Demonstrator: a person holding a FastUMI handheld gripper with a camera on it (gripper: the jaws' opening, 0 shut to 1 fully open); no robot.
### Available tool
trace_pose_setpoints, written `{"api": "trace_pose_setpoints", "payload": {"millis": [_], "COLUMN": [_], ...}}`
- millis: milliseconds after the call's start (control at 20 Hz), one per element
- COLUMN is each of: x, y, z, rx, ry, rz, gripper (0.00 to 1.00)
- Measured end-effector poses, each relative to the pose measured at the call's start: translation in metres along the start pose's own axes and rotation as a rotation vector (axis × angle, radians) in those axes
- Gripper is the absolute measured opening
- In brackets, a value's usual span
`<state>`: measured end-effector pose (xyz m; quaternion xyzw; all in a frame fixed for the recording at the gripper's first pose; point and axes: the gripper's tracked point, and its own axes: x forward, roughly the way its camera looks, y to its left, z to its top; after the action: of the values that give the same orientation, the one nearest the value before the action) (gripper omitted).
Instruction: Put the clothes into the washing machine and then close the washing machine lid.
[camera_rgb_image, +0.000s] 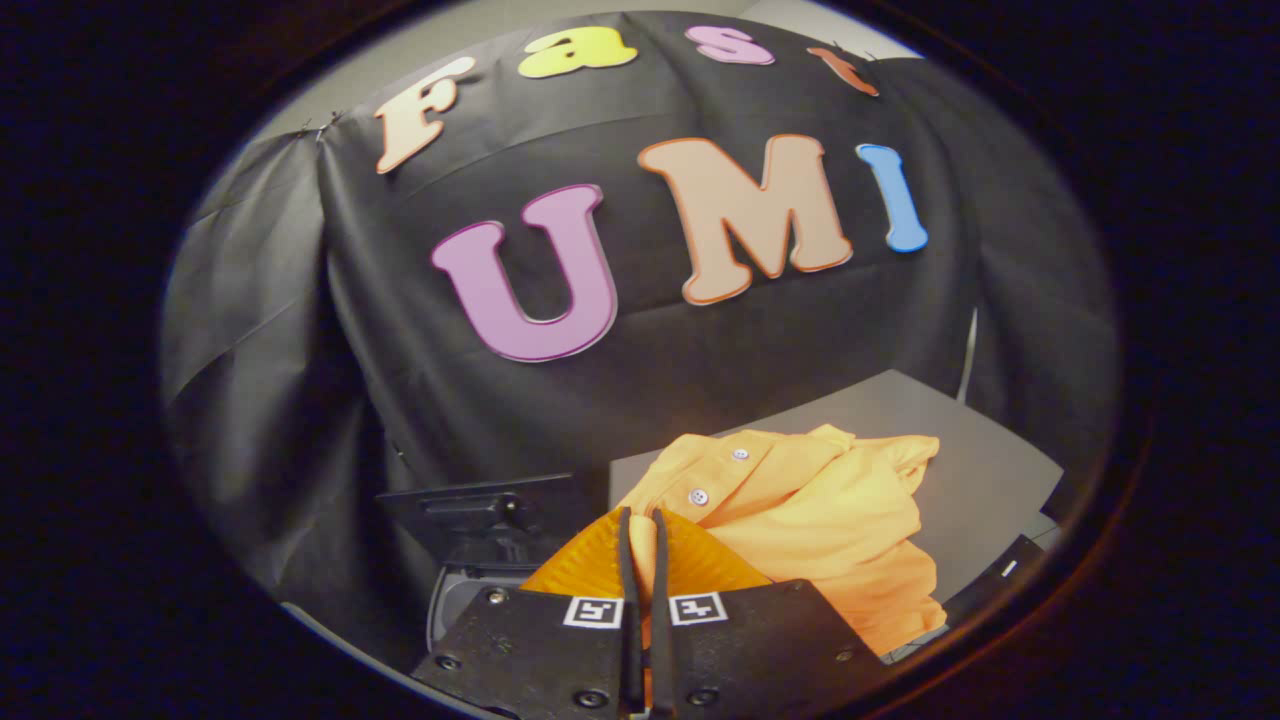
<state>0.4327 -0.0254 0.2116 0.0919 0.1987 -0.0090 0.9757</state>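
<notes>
The gripper (640, 525) shows from its own camera with its two fingers (625, 560) drawn together, only a thin slit between them, and orange cloth shows through that slit and fans out to either side of the tips. This looks like a pinch on a fold of the orange shirt (820, 510), though whether both pads truly press the cloth cannot be told for sure. From the fingers the shirt spreads ahead and off to the right, crumpled, with its buttoned placket (715, 475) just beyond the tips and its bulk lying toward the right, across the near part of a grey bench (990, 470). The shirt's long axis runs roughly from the fingertips out toward the bench's right side. To the left of the fingers, and a little lower, stands the washing machine (470, 590), dark, with its lid (480, 505) raised, tilted back near the black cloth wall (300, 400). Its opening sits just beside the bench's left edge. As a judgement, the shirt has yet to go in, and the coming move is a carry leftward from the bench to that opening.
</notes>
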Motion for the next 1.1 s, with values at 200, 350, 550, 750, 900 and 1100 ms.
{"api": "trace_pose_setpoints", "payload": {"millis": [200,350,550,750,900,1100], "x": [0.018,0.034,0.059,0.085,0.097,0.121], "y": [0.075,0.122,0.164,0.188,0.196,0.191], "z": [-0.025,-0.041,-0.059,-0.093,-0.114,-0.121], "rx": [-0.063,-0.053,-0.049,-0.124,-0.123,-0.148], "ry": [0.052,0.093,0.12,0.169,0.201,0.192], "rz": [0.08,0.147,0.191,0.204,0.21,0.159], "gripper": [0.03,0.03,0.03,0.03,0.03,0.03]}}
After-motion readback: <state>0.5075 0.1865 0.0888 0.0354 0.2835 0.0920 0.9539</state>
